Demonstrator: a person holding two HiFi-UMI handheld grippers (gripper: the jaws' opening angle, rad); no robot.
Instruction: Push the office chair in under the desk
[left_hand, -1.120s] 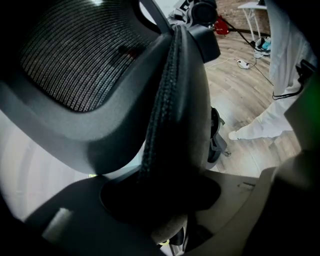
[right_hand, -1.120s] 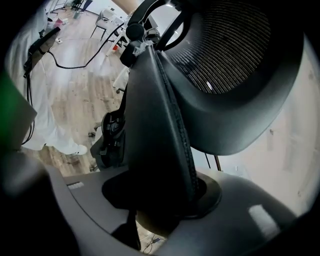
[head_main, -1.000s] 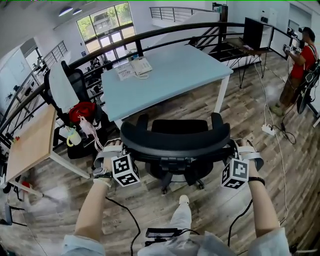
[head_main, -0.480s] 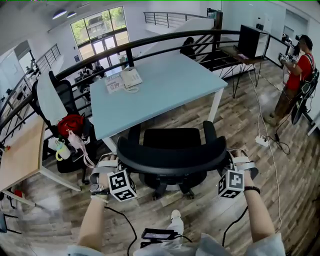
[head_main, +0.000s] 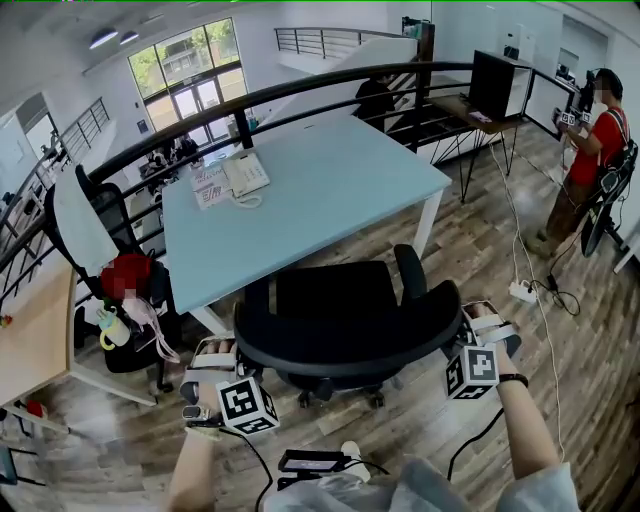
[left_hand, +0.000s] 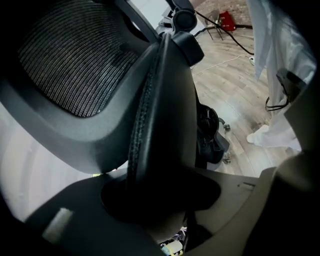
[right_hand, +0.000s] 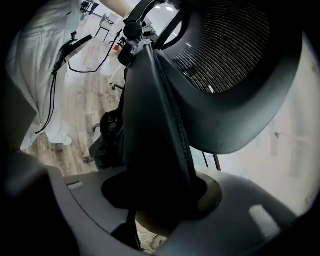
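Note:
A black office chair (head_main: 345, 335) stands with its mesh backrest toward me and its seat front at the near edge of the light blue desk (head_main: 320, 190). My left gripper (head_main: 228, 352) is shut on the left edge of the backrest, my right gripper (head_main: 468, 325) on the right edge. In the left gripper view the backrest rim (left_hand: 160, 115) runs down between the jaws of the left gripper (left_hand: 160, 195) and fills the gap. The right gripper view shows the same: the rim (right_hand: 155, 115) is wedged in the right gripper (right_hand: 160, 195).
A phone and papers (head_main: 240, 175) lie on the desk's far left. A second chair (head_main: 85, 220) with a red bag (head_main: 125, 275) stands left, beside a wooden table (head_main: 30, 340). A power strip and cables (head_main: 523, 292) lie on the floor right. A person (head_main: 600, 120) stands far right.
The chair has rolled forward toward the desk with both grippers on its backrest, and its seat now reaches the desk's edge. I have stepped forward with it.

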